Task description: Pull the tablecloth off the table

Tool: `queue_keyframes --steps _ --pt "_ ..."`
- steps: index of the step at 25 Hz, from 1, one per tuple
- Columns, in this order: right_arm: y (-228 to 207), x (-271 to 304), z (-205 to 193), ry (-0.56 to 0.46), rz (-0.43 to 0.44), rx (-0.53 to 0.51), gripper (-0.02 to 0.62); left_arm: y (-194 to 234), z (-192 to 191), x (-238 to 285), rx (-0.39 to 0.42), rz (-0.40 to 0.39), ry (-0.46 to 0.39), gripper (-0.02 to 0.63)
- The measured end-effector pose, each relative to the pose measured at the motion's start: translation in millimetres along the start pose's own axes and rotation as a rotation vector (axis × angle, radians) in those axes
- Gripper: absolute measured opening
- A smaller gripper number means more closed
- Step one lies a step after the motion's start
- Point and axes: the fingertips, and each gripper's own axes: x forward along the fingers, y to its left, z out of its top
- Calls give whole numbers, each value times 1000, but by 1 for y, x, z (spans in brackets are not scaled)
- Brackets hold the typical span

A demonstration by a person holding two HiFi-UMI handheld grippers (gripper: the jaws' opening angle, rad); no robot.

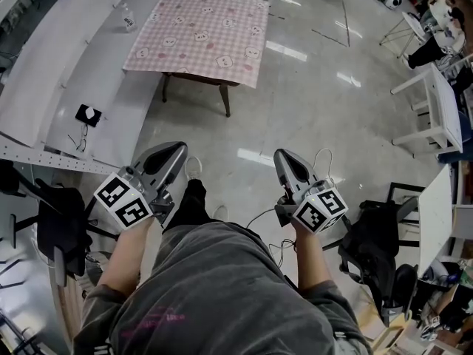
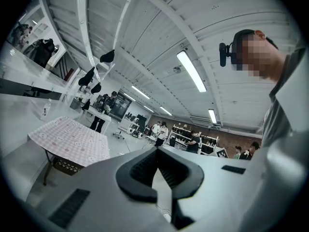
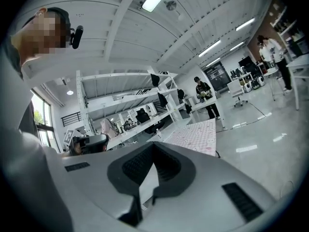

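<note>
A pink checked tablecloth [image 1: 199, 35] with little face prints covers a small table [image 1: 225, 98] far ahead, at the top of the head view. It hangs over the near edge. Both grippers are held close to my body, well short of the table. My left gripper [image 1: 177, 148] is shut with nothing in it, and so is my right gripper [image 1: 284, 154]. In the left gripper view the tablecloth [image 2: 67, 139] lies at the left, beyond the left gripper [image 2: 155, 150]. The right gripper view shows the tablecloth [image 3: 198, 135] past the right gripper [image 3: 153, 145].
A long white bench [image 1: 66, 65] runs along the left, with a water bottle [image 1: 128, 19] on it beside the table. A white table [image 1: 443, 109] stands at the right. Black bags [image 1: 373, 235] and cables lie on the floor near my feet. People stand in the background.
</note>
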Motion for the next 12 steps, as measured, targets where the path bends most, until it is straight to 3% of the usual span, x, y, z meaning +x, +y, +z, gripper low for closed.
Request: queue_keyframes --steps 12 --pt "-30 66 5 20 -11 22 -3 66 13 32 -31 3 18 -3"
